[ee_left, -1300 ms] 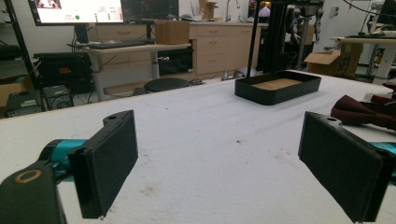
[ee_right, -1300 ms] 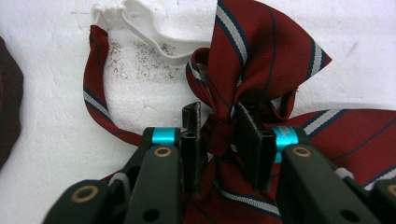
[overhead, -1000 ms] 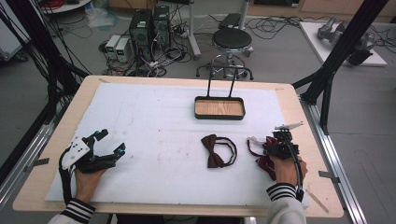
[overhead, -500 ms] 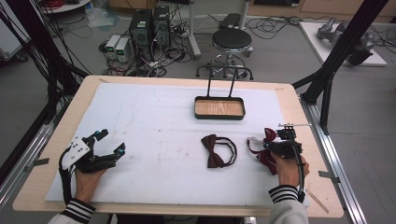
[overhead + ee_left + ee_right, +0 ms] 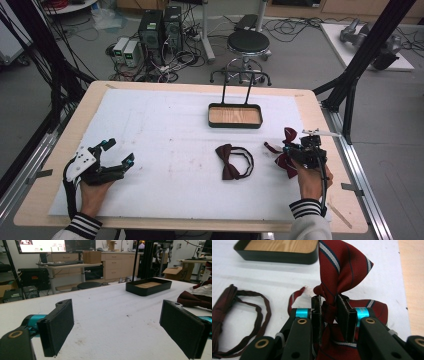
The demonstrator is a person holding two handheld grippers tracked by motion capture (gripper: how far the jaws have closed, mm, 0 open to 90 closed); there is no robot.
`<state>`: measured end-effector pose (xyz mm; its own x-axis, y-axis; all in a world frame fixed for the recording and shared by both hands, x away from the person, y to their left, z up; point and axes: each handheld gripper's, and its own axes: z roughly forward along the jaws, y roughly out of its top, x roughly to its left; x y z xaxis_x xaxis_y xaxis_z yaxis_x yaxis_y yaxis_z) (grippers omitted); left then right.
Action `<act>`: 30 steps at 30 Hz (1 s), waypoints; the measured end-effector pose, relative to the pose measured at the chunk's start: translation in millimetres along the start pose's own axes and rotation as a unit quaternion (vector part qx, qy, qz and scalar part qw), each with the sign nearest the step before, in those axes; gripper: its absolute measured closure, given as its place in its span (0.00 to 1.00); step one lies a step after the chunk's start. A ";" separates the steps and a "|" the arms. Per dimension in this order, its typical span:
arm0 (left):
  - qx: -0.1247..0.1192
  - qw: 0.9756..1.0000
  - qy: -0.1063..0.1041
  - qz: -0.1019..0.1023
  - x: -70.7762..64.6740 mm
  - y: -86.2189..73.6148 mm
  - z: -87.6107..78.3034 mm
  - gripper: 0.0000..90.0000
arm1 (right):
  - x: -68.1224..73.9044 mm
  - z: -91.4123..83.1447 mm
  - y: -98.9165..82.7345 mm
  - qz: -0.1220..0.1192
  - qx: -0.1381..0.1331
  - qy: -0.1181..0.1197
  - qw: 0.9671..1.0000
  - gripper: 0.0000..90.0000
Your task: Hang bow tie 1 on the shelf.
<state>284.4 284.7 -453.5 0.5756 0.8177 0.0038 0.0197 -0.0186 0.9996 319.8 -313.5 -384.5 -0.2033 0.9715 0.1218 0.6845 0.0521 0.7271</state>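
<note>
A red striped bow tie point(image 5: 288, 136) lies at the right of the white mat, and my right gripper point(image 5: 294, 152) is shut on its middle knot. In the right gripper view the jaws pinch the knot point(image 5: 329, 311), with one wing of the striped bow tie point(image 5: 342, 262) standing up above them. A plain dark maroon bow tie point(image 5: 231, 161) with its strap looped lies flat at mid-table, to the left point(image 5: 223, 307) of the held one. My left gripper point(image 5: 119, 151) rests at the near left, open with nothing between its pads point(image 5: 58, 323).
A black tray with a wooden floor point(image 5: 235, 125) and a tall wire handle stands at the back centre; it also appears as the tray point(image 5: 140, 291) and the tray point(image 5: 274, 257). The wooden table edge point(image 5: 352, 200) lies right of the mat. A stool and computers stand beyond the table.
My right gripper has shifted slightly away from me with the striped bow tie, and one wing now stands up ahead of the jaws. The left gripper has not moved.
</note>
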 end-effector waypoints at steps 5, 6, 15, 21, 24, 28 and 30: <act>0.000 1.000 0.000 0.000 0.0 0.0 0.0 0.14 | 1.8 -1.9 0.7 -0.010 -0.013 0.004 1.000 0.83; 0.000 1.000 0.000 0.000 0.0 0.0 0.0 0.14 | 2.5 -3.0 1.1 -0.013 -0.021 0.007 1.000 0.83; 0.000 1.000 0.000 0.000 0.0 0.0 0.0 0.14 | 5.7 -10.2 5.6 -0.030 -0.067 0.024 0.997 0.83; 0.000 1.000 0.000 0.000 -0.1 0.0 0.0 0.14 | 8.7 -16.3 13.8 -0.050 -0.103 0.035 0.993 0.83; -0.001 1.000 0.000 0.000 -0.2 -0.1 0.1 0.14 | 10.2 -17.5 16.5 -0.060 -0.119 0.041 0.990 0.83; -0.001 1.000 0.000 -0.001 0.0 0.0 0.1 0.14 | 11.2 -18.8 20.7 -0.066 -0.136 0.045 0.987 0.83; 0.000 1.000 0.000 -0.001 0.0 0.0 0.1 0.14 | 12.2 -19.3 23.4 -0.069 -0.142 0.048 0.986 0.83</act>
<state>284.5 284.7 -453.5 0.5756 0.8177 0.0018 0.0202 -0.0164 0.9997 319.8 -304.9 -353.0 -0.3554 0.9327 0.0620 0.4256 0.1024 0.8991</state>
